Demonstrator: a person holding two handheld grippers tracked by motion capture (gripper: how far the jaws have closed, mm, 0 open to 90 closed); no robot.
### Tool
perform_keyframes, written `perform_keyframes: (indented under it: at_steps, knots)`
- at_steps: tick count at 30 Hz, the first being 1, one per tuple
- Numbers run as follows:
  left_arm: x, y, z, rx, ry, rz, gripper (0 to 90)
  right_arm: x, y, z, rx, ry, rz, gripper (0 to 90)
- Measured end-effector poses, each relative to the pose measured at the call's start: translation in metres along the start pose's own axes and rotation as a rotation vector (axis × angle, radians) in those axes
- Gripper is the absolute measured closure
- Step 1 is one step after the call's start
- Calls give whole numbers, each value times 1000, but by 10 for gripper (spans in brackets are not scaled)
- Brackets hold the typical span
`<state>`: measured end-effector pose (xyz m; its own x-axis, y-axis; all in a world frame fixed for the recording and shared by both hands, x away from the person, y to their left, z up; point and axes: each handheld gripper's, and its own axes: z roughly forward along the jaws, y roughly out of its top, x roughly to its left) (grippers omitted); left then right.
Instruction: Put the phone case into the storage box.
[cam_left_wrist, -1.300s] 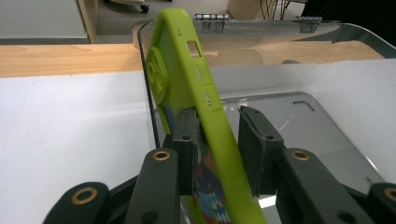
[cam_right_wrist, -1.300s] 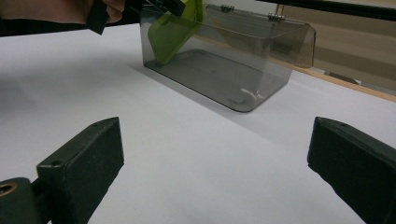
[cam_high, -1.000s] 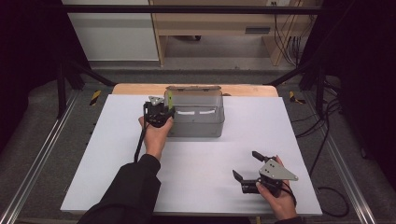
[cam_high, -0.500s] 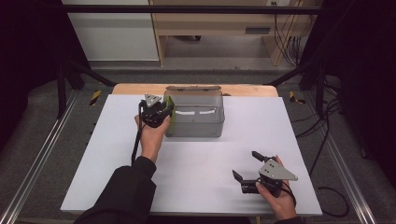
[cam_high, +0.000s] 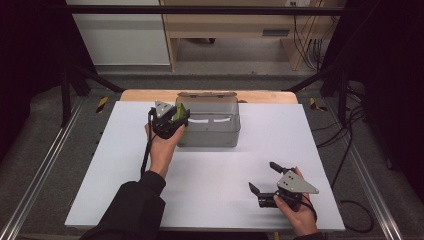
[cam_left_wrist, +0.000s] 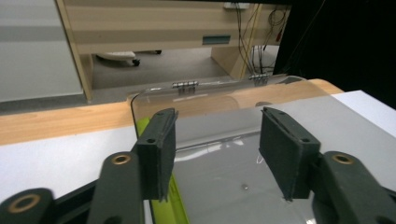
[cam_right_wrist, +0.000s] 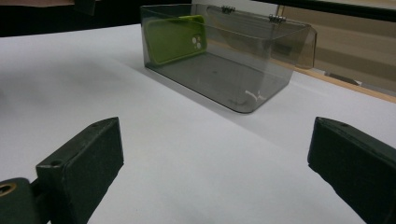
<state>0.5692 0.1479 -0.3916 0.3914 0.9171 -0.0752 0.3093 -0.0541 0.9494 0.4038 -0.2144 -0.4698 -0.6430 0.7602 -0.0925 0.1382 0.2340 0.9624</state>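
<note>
**Phone case upright in the clear box, both claws empty**

The green phone case (cam_right_wrist: 173, 38) stands on its long edge inside the clear plastic box (cam_high: 208, 131), leaning flat against the end wall on my left. The box sits at the far middle of the white table (cam_high: 125, 165), its hinged lid (cam_left_wrist: 219, 95) open and tipped back.

I judge the case to be light, thin and somewhat bendy, probably soft rubbery plastic, so it should grip well but could flex or fold if I squeeze across its open middle. The best hold looks to be on the top edge that pokes up near the box rim, one pad on each broad face. The box itself seems stiff, smooth and light; it may skid on the table if I push its wall, and the lid could swing on its hinges.

My left claw (cam_high: 170, 119) hovers over that left end of the box, pointing forward and down, jaws apart, with the green edge just below the left-hand pad (cam_left_wrist: 159, 151) and nothing between the pads. My left forearm reaches straight out from the near edge.

My right claw (cam_high: 266, 184) rests low near the front right of the table, well apart from the box, jaws wide apart and empty, aimed back toward the box.
</note>
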Motion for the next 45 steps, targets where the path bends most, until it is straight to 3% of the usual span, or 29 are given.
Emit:
perform_keyframes:
  at_steps: [7, 15, 24, 34, 45]
  knots:
    - [-2, -1, 0, -6, -12, 31, 340, 0, 0, 0, -1, 3, 2, 35]
    - [-4, -4, -1, -7, -34, 8, 204, 0, 0, 0, -2, 2, 1, 35]
    - [-7, -6, -5, -31, -85, 10, 87, 1, 0, 0, -4, 2, 3, 34]
    - [-10, -7, -11, -38, -102, 40, 70, 1, 0, 0, -4, 0, 4, 33]
    - [-15, -7, -16, -64, -133, 47, 69, 1, 0, 0, 0, -3, 4, 33]
